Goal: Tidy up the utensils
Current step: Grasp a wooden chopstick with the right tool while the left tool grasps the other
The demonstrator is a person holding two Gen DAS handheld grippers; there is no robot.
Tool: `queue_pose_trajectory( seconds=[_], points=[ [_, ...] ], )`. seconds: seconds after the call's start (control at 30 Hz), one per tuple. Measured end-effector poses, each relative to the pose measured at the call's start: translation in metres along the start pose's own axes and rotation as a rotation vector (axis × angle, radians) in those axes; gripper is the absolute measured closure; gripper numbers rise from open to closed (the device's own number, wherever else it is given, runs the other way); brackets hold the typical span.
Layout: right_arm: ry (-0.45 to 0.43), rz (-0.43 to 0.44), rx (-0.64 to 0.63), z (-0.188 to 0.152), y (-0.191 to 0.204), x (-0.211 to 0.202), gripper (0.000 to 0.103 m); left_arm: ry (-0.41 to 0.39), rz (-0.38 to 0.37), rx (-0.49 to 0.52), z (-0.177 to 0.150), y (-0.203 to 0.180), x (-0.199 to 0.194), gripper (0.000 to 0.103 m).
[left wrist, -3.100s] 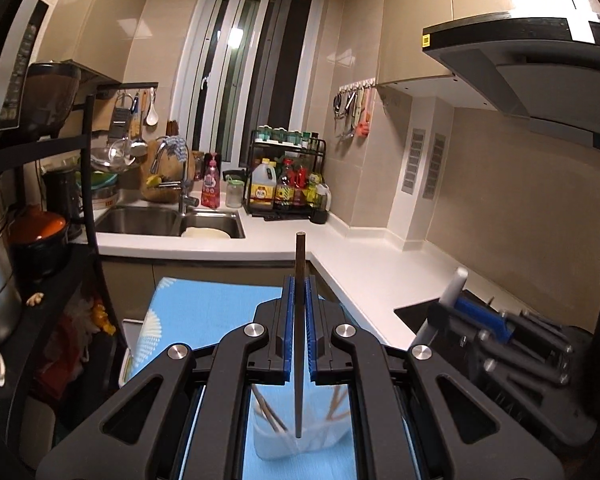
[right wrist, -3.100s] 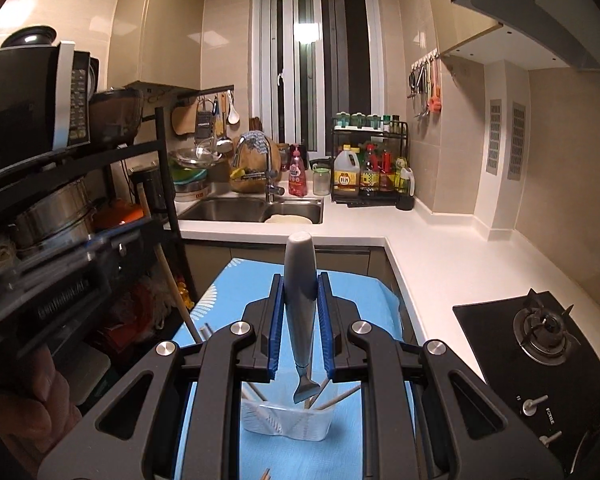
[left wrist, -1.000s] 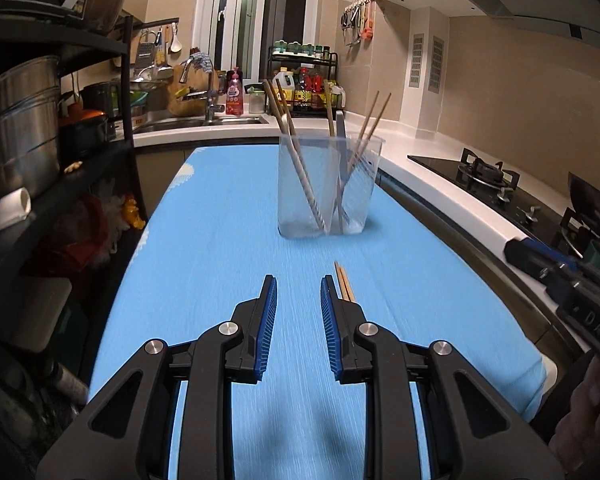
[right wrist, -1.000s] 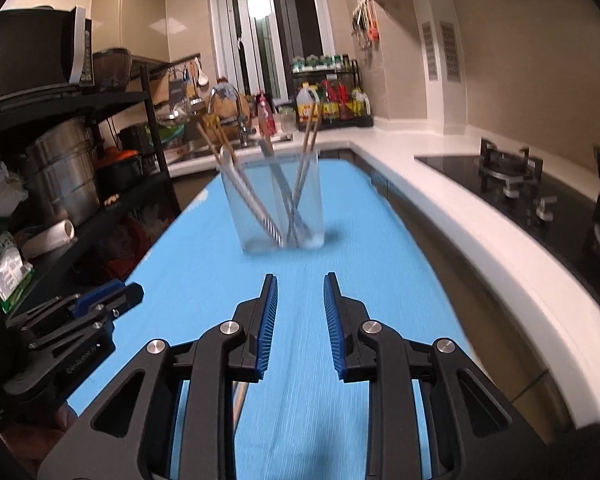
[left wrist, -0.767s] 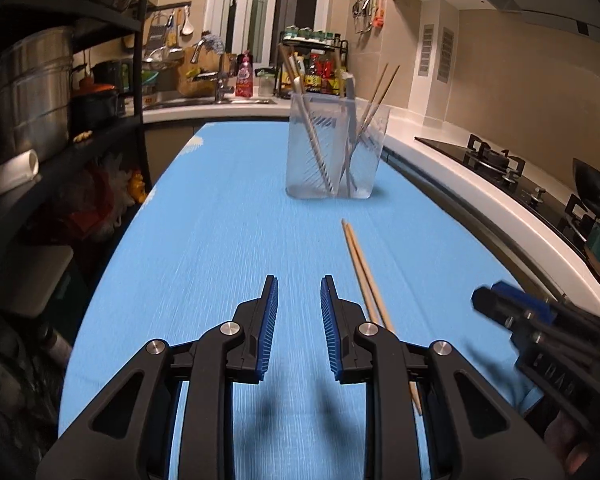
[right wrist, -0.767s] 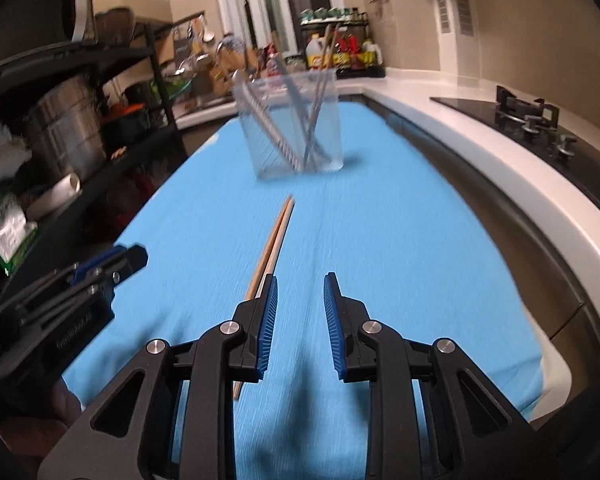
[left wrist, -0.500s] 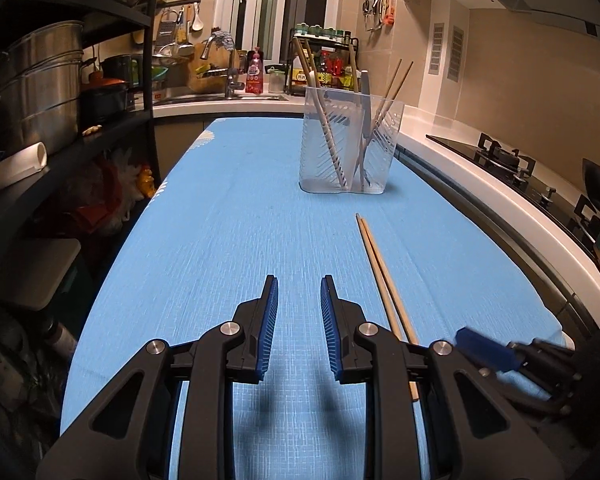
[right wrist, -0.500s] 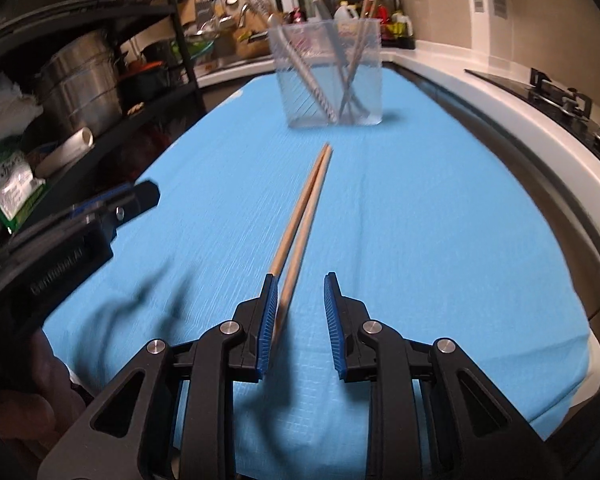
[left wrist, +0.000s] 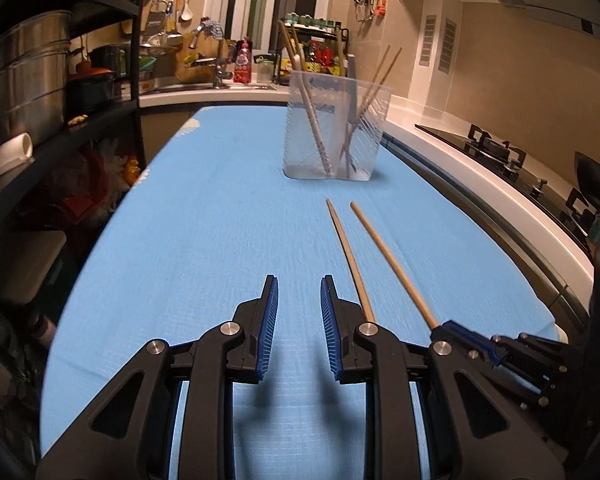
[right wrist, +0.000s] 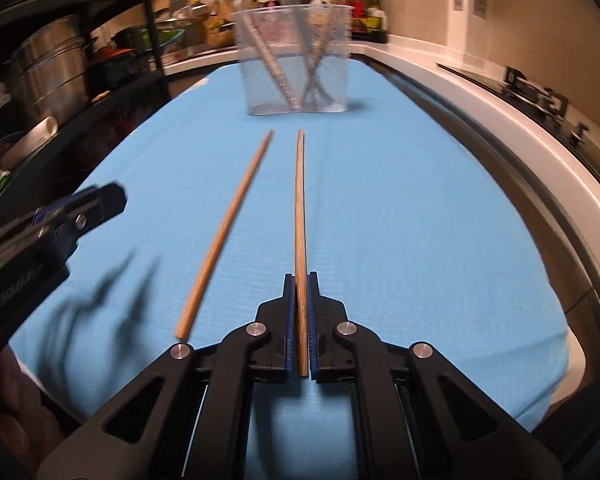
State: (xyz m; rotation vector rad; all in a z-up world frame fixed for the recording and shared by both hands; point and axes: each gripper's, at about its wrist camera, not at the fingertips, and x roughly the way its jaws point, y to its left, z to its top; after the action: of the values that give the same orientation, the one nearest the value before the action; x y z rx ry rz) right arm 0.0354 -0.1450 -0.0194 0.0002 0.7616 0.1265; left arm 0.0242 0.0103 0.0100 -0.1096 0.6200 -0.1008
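Two wooden chopsticks are lying on the blue cloth (right wrist: 420, 200), now spread apart: the right gripper (right wrist: 300, 280) has closed on the right chopstick (right wrist: 299, 200), the left chopstick (right wrist: 228, 224) staying loose. The left gripper (left wrist: 296, 292) is hanging open, empty. The clear plastic cup (left wrist: 336, 124) beyond is holding more chopsticks.

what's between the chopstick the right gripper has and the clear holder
Nothing visible. The right gripper is shut on one chopstick, which points at the clear holder across bare blue cloth. The second chopstick lies to its left, off that line.
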Motion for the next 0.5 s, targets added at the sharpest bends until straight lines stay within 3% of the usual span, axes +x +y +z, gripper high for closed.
queue_pose_trajectory(
  seconds=[0.13, 0.33, 0.5],
  points=[
    [0.003, -0.069, 0.066, 0.002, -0.021, -0.001, 0.097, 0.041, -0.070, 0.022, -0.007, -0.015, 0.012, 0.081],
    [0.001, -0.120, 0.131, 0.002, -0.040, -0.004, 0.097, 0.068, -0.115, 0.047, -0.012, -0.032, 0.024, 0.081],
    [0.001, -0.123, 0.138, 0.002, -0.045, -0.005, 0.098, 0.103, -0.098, 0.086, -0.019, -0.047, 0.035, 0.080]
  ],
)
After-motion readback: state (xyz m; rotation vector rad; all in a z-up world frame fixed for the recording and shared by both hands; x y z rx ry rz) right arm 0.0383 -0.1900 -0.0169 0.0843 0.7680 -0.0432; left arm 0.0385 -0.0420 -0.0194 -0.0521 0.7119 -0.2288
